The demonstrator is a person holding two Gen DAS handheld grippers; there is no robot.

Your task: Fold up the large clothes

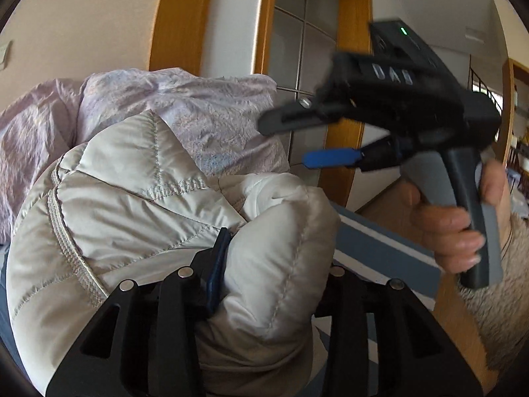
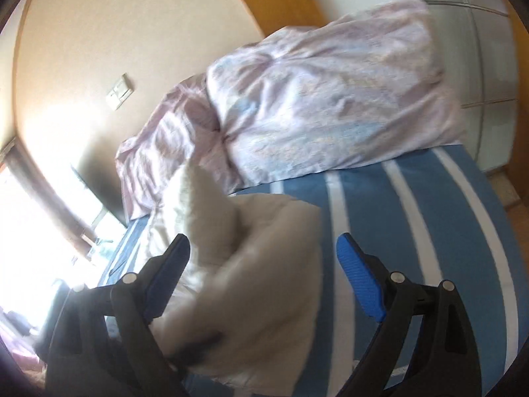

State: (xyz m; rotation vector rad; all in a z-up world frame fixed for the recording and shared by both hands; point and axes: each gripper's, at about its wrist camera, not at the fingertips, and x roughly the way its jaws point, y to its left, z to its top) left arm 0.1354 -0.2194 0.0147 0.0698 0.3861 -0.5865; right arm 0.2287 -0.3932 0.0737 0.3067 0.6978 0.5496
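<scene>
A cream quilted jacket [image 1: 139,198] fills the left wrist view, bunched up above the bed. My left gripper [image 1: 277,258] is shut on a thick fold of it. One blue pad [image 1: 216,264] presses into the fabric, and the other finger is hidden behind the bulge. My right gripper [image 1: 297,142], held by a hand [image 1: 446,231], hangs in the air to the right of the jacket with its jaws apart and nothing between them. In the right wrist view the right gripper [image 2: 261,261] stands open, with the blurred jacket [image 2: 258,281] below and beyond its fingers.
The bed has a blue and white striped sheet [image 2: 413,218]. A crumpled lilac duvet [image 2: 314,99] lies at its far end against the wall. A wooden door frame [image 1: 353,66] with glass panels stands behind it. A bright window [image 2: 29,231] is on the left.
</scene>
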